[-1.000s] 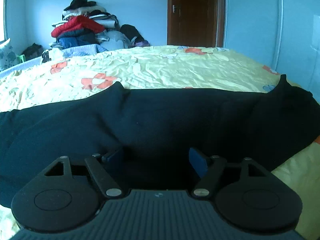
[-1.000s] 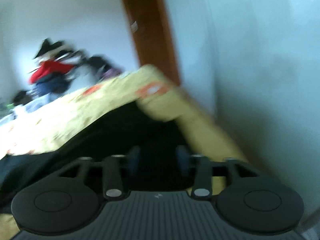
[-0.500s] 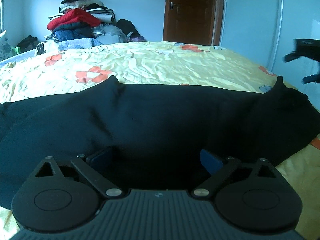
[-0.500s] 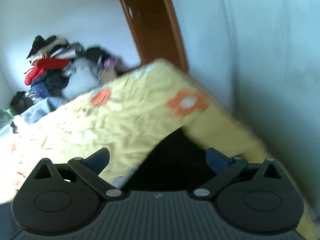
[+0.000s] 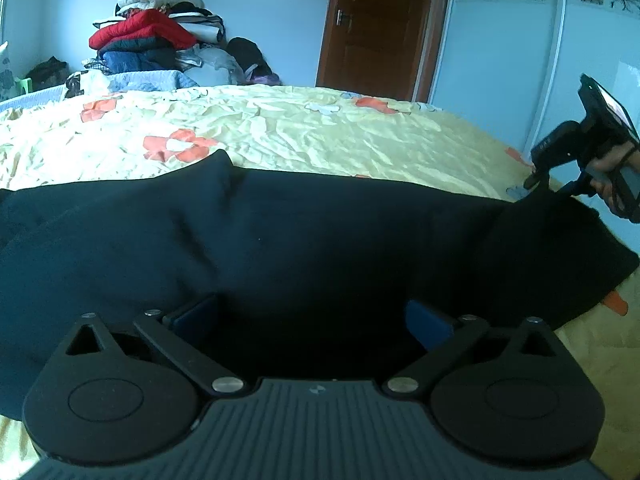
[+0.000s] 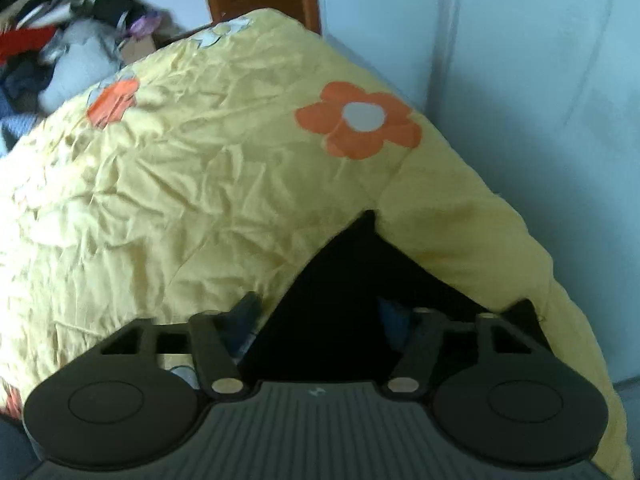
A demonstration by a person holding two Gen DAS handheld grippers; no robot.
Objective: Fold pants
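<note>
1. We see the black pants (image 5: 320, 240) spread sideways across a bed with a yellow flowered sheet (image 5: 280, 128), lying close to the near edge in the left wrist view.
2. Our left gripper (image 5: 312, 316) sits low over the pants with its blue fingers (image 5: 196, 314) spread wide; dark cloth fills the gap between them, but nothing is pinched.
3. Our right gripper (image 6: 316, 316) is at the pants' right-hand end, where a pointed corner of the cloth (image 6: 360, 248) lies near the corner of the bed.
4. Its fingers (image 6: 244, 316) stand partly apart on either side of that corner, the left one over the sheet and the right one against black cloth; we cannot tell whether they touch it.
5. In the left wrist view, the right gripper (image 5: 548, 178) shows at the far right, held in a hand (image 5: 612, 164), with its tips at a raised peak of the pants.
6. Behind the bed, a pile of clothes (image 5: 152, 40) with a red jacket on it is stacked against the wall.
7. A brown wooden door (image 5: 380, 28) stands to the right of the pile, and pale wardrobe panels (image 5: 520, 40) with a flower border run along the right side of the bed.
</note>
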